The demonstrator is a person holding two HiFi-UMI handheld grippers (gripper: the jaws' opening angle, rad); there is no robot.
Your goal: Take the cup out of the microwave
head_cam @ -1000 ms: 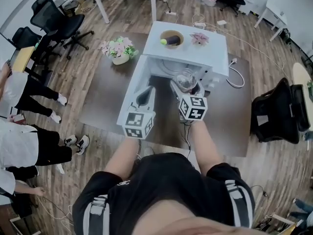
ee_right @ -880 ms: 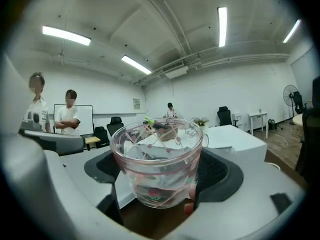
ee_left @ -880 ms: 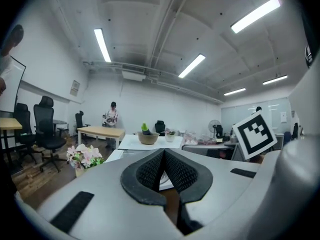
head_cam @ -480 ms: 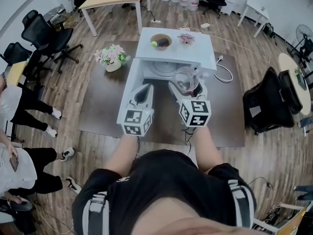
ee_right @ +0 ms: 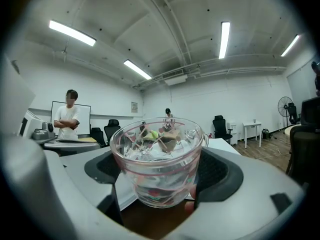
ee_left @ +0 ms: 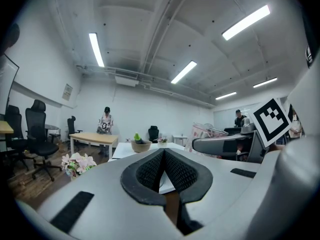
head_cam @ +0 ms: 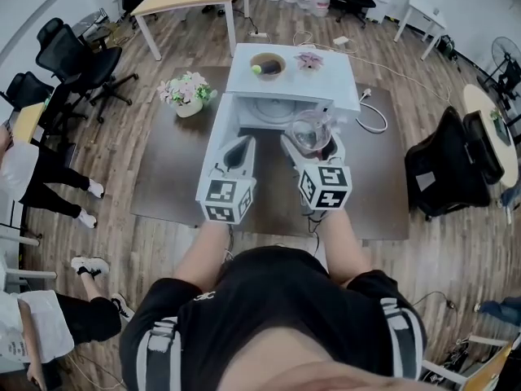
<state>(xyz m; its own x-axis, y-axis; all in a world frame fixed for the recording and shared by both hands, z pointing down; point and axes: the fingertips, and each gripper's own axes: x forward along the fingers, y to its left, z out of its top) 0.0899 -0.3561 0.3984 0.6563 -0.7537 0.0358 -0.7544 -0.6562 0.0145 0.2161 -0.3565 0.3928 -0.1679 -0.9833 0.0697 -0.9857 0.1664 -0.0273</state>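
Observation:
A clear glass cup [ee_right: 156, 149] with a pink line round it sits between my right gripper's [ee_right: 159, 176] pads, which are shut on its two sides. In the head view the cup [head_cam: 309, 127] and right gripper [head_cam: 313, 142] hang in front of the white microwave's [head_cam: 330, 84] open cavity, above the brown table. The microwave's door [head_cam: 215, 141] stands open to the left. My left gripper [head_cam: 241, 148] hovers beside that door, left of the cup, and holds nothing. Its black pads [ee_left: 176, 173] meet tip to tip.
On the microwave's top are a bowl [head_cam: 267, 66] with a green and a dark item, and a pink flower [head_cam: 308, 60]. A flower pot [head_cam: 189, 94] stands at the brown table's [head_cam: 163, 177] far left. A black office chair [head_cam: 446, 168] is at the right; people stand at the left.
My right gripper has come up and drawn back from the microwave's cavity with the cup in it. The left gripper rose slightly. The people at the left have moved.

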